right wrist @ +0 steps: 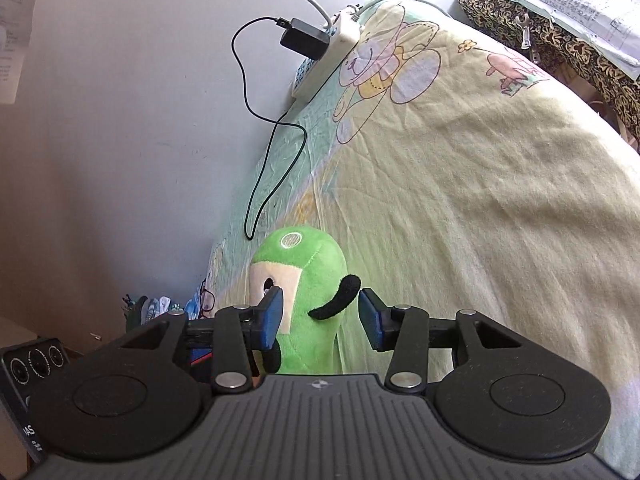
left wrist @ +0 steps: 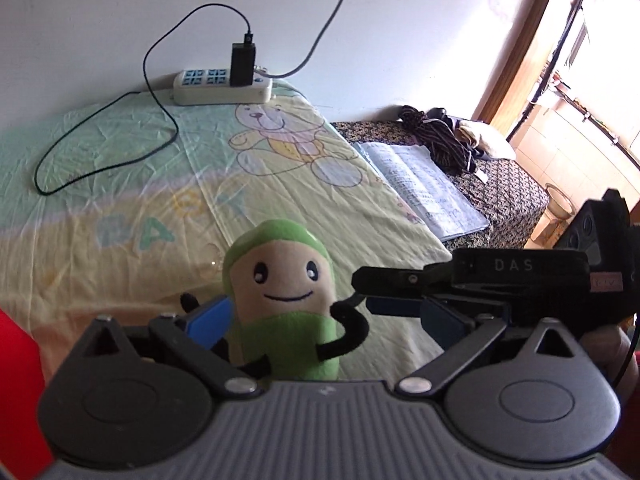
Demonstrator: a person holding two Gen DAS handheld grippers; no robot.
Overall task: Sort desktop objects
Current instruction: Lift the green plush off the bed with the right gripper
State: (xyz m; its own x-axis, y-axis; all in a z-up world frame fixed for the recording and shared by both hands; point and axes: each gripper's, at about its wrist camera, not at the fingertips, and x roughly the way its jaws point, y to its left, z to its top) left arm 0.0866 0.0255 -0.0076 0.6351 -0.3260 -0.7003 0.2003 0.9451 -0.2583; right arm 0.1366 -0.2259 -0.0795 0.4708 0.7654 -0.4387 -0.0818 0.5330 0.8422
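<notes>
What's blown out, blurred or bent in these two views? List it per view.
Left wrist view: the window is blown out white at right, a hazy glare band washes the bedsheet, and the plush toy looks soft. Right wrist view: even, dimmer light, the toy sharper, and fisheye bending the wall and sheet edges strongly.

Plain white wall [left wrist: 120, 20], soft yellow-green bed sheet with a cartoon bear [left wrist: 280, 184], lower black-and-gold flowery bed cover [left wrist: 508, 192] beside it, brown wooden frame [left wrist: 532, 40], maybe a door, bright window daylight [left wrist: 612, 32].
</notes>
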